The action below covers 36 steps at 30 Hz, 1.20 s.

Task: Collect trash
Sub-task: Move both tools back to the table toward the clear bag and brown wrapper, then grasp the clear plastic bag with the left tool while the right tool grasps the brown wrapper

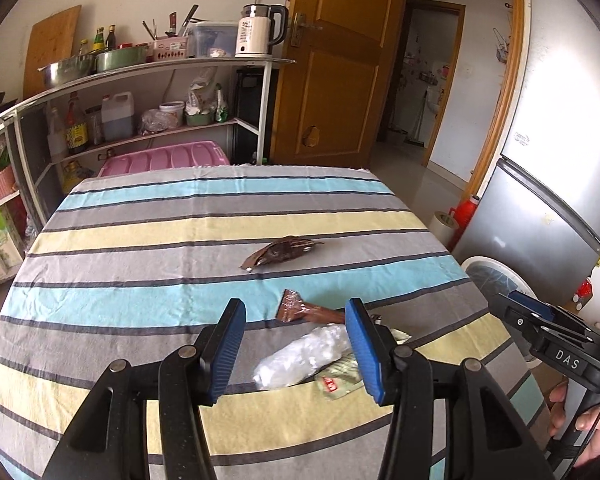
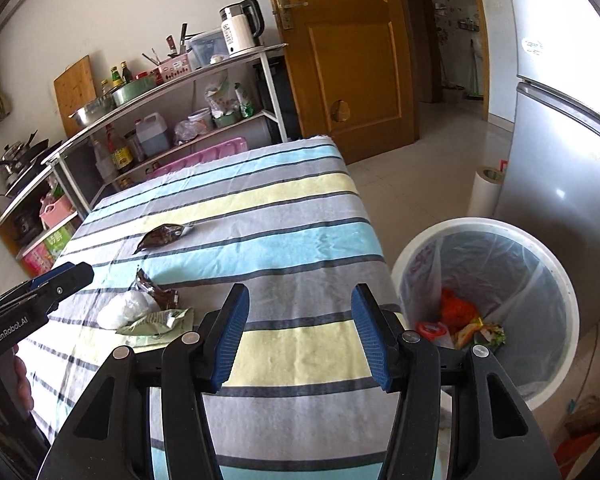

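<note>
Ahead of my left gripper (image 1: pixel 296 344) a clump of wrappers (image 1: pixel 308 354) blocks the near worktop (image 1: pixel 140 240); beyond lies bare cloth up to one brown wrapper (image 1: pixel 282 252). The bin (image 2: pixel 488 304) stands open beside the worktop edge

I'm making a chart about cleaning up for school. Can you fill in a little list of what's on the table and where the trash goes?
table: striped cloth
trash left on table: far brown wrapper, near brown wrapper, clear plastic bag, green wrapper
bin: white, lined, right of table, some trash inside
left gripper: open, holding nothing, over the near pile
right gripper: open, holding nothing
</note>
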### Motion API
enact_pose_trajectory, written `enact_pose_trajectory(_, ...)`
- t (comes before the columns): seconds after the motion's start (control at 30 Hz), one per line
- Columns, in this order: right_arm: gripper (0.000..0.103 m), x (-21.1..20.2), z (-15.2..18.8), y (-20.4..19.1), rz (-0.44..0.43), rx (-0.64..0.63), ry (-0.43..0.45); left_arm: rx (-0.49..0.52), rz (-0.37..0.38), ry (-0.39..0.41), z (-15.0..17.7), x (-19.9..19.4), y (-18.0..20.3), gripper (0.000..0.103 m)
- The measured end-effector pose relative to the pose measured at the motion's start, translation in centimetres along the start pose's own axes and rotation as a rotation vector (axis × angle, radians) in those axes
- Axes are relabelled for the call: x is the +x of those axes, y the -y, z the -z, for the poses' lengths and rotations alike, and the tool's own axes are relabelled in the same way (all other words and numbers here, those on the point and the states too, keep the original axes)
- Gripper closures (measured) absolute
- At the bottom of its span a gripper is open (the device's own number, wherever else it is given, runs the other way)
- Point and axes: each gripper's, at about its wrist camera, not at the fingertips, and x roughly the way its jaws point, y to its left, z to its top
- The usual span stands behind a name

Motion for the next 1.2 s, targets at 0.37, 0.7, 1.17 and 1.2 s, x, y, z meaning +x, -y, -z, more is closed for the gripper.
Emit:
enact_pose_trajectory(0.37, 0.049, 3.9, 0.8, -7.3, -0.126, -0.203, -0.096, -0.018, -0.017, -0.048, 1.7, 0.2, -3.8, 0.049)
enact_pose_trajectory(0.7, 0.049, 5.4, 1.0, -9.2, -0.113, -0.269, -0.131, 0.1, 0.072, -0.113, 1.8, 2.3, -1.4, 0.041)
enact_pose_trajectory(1.17, 0.049, 5.4, 0.3, -8.3, -0.1, -0.242, -0.134, 0.182, 0.047, -0.181, 1.6, 5.5, -0.1, 0.042)
enact_pose_trajectory(1.2, 0.049, 5.5, 0.3, -8.4, -0.099, -0.246, -0.136, 0.17, 0.042, -0.188, 1.5, 5.6, -0.5, 0.045)
